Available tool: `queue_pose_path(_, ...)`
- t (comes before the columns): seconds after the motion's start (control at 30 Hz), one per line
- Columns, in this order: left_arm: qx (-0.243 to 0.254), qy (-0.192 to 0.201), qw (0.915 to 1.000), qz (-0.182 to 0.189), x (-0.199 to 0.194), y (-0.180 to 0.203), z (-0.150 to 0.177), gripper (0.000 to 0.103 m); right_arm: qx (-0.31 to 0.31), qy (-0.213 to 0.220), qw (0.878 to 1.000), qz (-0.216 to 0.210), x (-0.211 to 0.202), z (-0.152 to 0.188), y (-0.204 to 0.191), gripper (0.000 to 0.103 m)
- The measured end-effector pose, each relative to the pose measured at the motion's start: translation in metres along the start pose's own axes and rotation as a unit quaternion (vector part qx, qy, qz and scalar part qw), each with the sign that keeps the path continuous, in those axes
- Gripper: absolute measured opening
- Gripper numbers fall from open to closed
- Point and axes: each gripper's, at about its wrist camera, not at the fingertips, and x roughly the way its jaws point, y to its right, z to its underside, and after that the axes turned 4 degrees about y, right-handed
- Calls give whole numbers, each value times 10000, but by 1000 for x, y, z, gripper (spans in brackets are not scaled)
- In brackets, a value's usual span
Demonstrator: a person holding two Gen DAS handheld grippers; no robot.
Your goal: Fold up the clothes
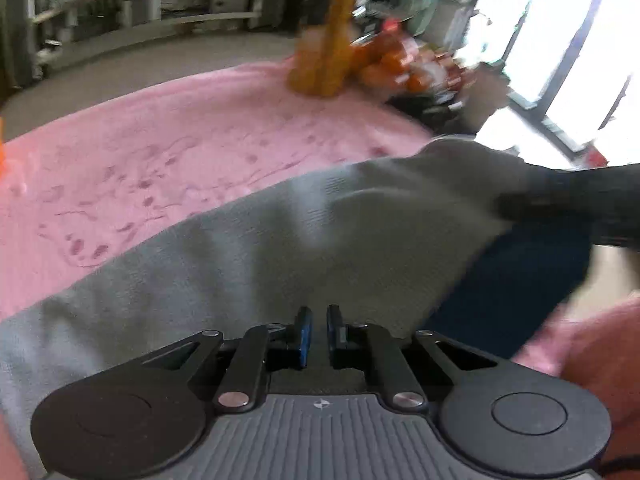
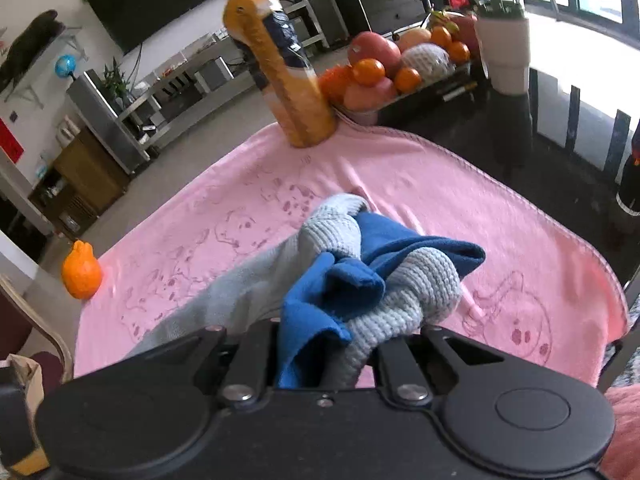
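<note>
A grey knit garment (image 1: 248, 248) with a dark blue part (image 1: 516, 280) lies across the pink blanket (image 1: 160, 152). My left gripper (image 1: 319, 334) is low over the grey cloth, its blue-padded fingers (image 1: 304, 336) nearly together with nothing clearly between them. In the right wrist view my right gripper (image 2: 320, 356) is shut on a bunch of the garment's grey knit (image 2: 416, 292) and blue fabric (image 2: 332, 296), lifted above the blanket (image 2: 440, 184); its fingertips are hidden by cloth. The right gripper also shows in the left wrist view (image 1: 560, 204), holding the garment's raised end.
An orange juice bottle (image 2: 280, 76) stands at the blanket's far edge, next to a fruit tray (image 2: 400, 68) and a white pot (image 2: 504, 52). A small orange fruit (image 2: 81, 272) sits at the left edge. Shelves and a window lie beyond.
</note>
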Motion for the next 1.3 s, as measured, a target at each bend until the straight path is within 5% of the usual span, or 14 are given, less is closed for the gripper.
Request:
queue_pose_path(0.27, 411, -479, 9974, 339, 24, 19, 25, 5, -380, -332, 9987, -4, -6, -13, -44, 11)
queue_pose_path(0.57, 143, 57, 9970, 758, -32, 8, 29, 6, -1061, -754, 9915, 49, -11, -38, -84, 11)
queue_pose_path(0.87, 567, -626, 9943, 649, 13, 34, 54, 5, -1402, -962, 9854, 104, 12, -28, -92, 11)
queue_pose_path(1.13, -24, 373, 9983, 456, -32, -2, 7, 9, -1389, -522, 9886, -237, -5, -31, -79, 11)
queue_pose_path(1.3, -702, 239, 9968, 313, 3, -45, -33, 7, -1052, -430, 9923, -494, -11, -24, -57, 11)
